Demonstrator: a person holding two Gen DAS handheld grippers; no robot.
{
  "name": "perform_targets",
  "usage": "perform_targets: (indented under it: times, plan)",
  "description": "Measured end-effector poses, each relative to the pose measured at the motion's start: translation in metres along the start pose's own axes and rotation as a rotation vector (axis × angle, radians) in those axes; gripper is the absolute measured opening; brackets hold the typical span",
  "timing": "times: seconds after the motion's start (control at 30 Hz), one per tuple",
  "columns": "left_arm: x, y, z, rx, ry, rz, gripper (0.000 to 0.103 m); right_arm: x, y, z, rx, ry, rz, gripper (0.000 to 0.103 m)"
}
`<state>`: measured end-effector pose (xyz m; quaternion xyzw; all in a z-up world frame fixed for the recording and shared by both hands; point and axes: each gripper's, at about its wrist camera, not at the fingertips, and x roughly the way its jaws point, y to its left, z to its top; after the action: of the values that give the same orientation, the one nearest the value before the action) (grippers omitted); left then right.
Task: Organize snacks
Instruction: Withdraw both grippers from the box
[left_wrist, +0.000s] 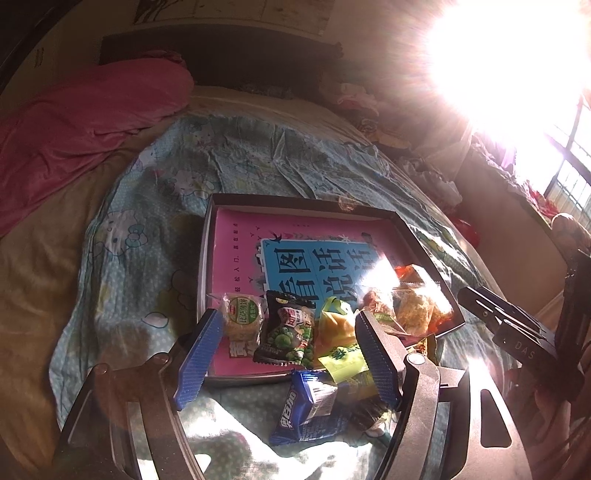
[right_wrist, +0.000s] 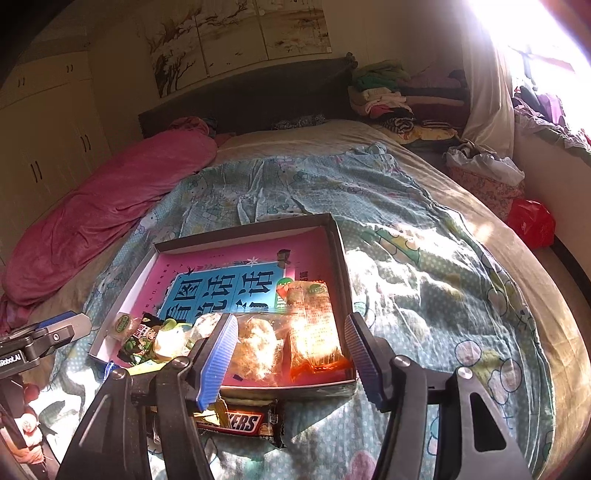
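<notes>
A shallow box (left_wrist: 207, 236) (right_wrist: 338, 236) with a pink and blue printed bottom lies on the bed. Along its near side lie a round cracker pack (left_wrist: 242, 315) (right_wrist: 123, 325), a black green-pea pack (left_wrist: 290, 334) (right_wrist: 142, 341), a yellow pack (left_wrist: 334, 321), a clear pack (right_wrist: 258, 350) and an orange pack (right_wrist: 314, 332). A blue Oreo pack (left_wrist: 308, 406) and a Snickers bar (right_wrist: 240, 422) lie on the blanket just outside the box. My left gripper (left_wrist: 290, 354) is open above the pea pack. My right gripper (right_wrist: 291, 354) is open above the clear and orange packs.
A blue cartoon blanket (right_wrist: 406, 240) covers the bed. A pink quilt (right_wrist: 110, 206) lies at the left. Folded clothes (right_wrist: 388, 96) pile at the headboard. A red bag (right_wrist: 532, 221) sits by the bed's right side. Strong window glare fills the upper right.
</notes>
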<state>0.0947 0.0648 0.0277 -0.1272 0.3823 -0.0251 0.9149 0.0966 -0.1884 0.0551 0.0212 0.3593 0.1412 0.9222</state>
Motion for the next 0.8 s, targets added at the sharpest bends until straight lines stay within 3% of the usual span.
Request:
perform_targets:
  times: [0.8]
  plan:
    - [-0.017,0.000,-0.013,0.020,0.010,-0.009,0.076,-0.028,0.008,-0.024,-0.019,0.020,0.100,0.063]
